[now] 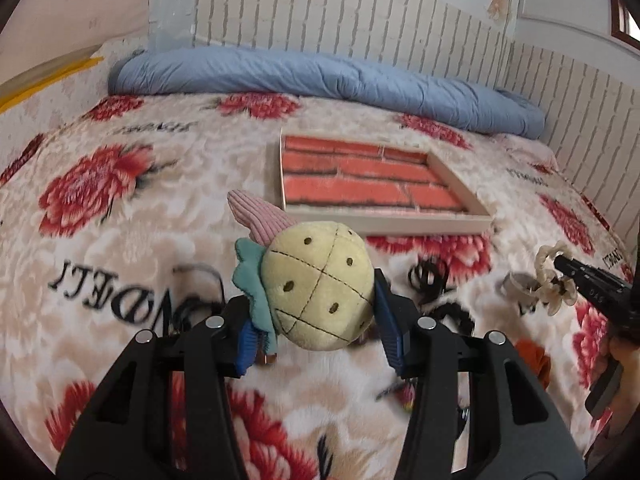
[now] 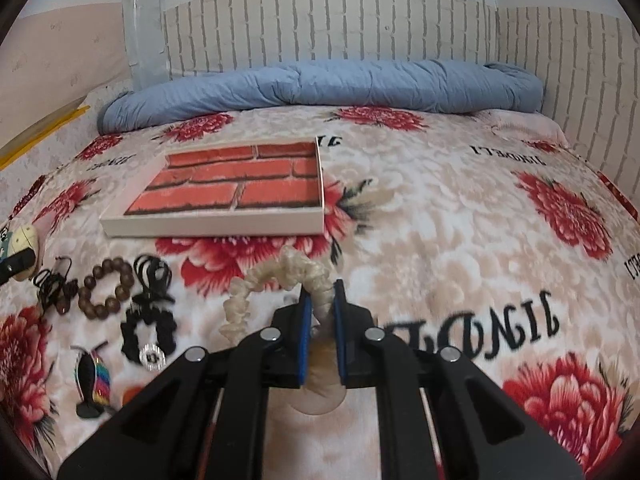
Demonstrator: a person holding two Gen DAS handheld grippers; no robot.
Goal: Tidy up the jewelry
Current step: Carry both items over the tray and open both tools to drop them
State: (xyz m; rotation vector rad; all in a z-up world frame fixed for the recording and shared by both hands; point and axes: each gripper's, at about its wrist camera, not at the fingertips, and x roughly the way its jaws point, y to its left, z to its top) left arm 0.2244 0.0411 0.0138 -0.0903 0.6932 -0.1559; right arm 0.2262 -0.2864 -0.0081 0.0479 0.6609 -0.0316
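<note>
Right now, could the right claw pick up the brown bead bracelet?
Probably not yet: the right claw is shut on the cream scrunchie, so its jaws are taken. The brown bead bracelet itself lies uncovered on the blanket.

Home bedroom: floral blanket (image 2: 420,216) and rolled blue quilt (image 2: 320,84).

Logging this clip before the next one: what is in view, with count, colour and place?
plush toy: one, yellow, pink and teal, between the left tongs' pads
scrunchie: one, cream, pinched in the right tongs
tray: one, white rim, red brick lining, mid-bed, nothing in it
bead bracelet: one, brown, on the blanket left of the right tongs
hair ties: several, black, beside the bracelet
clip: one, rainbow striped, near edge
blanket: one, cream with red flowers, covers the bed
quilt: one, blue, rolled along the wall
left tongs: black, blue pads
right tongs: black, blue pads
</note>
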